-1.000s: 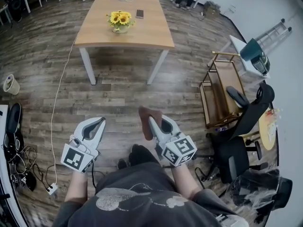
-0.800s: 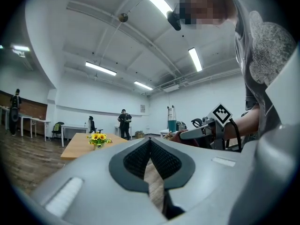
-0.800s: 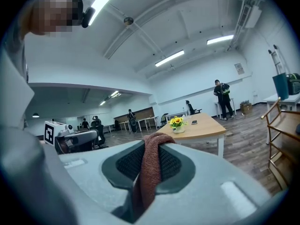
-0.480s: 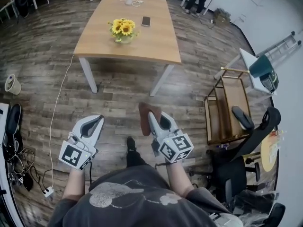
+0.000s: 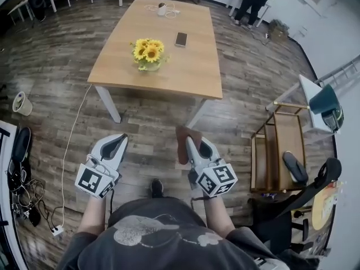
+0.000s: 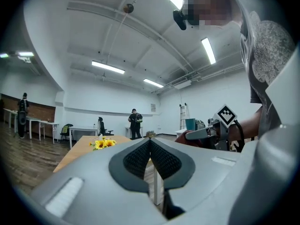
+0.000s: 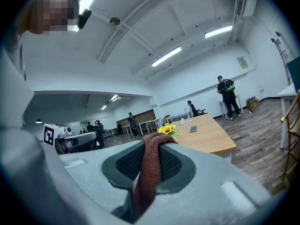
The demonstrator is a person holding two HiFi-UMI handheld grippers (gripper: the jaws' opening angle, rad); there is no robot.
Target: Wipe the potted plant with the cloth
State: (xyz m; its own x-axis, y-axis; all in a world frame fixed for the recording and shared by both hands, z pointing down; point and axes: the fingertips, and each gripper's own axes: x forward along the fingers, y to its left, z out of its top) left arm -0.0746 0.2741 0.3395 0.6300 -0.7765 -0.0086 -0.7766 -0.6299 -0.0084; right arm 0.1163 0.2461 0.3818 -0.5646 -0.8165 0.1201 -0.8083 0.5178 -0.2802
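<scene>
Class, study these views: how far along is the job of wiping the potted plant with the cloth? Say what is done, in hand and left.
Done: the reddish-brown cloth is clamped in the right gripper. In hand: the person stands on the floor, short of the light wooden table, with the left gripper shut and empty. Left: reaching the yellow potted sunflowers and all the wiping.

Wooden table with potted plant (phone beside)

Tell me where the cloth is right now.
In the head view the brown cloth hangs from the shut jaws of the right gripper, just right of centre, short of the table that bears the potted plant.
</scene>
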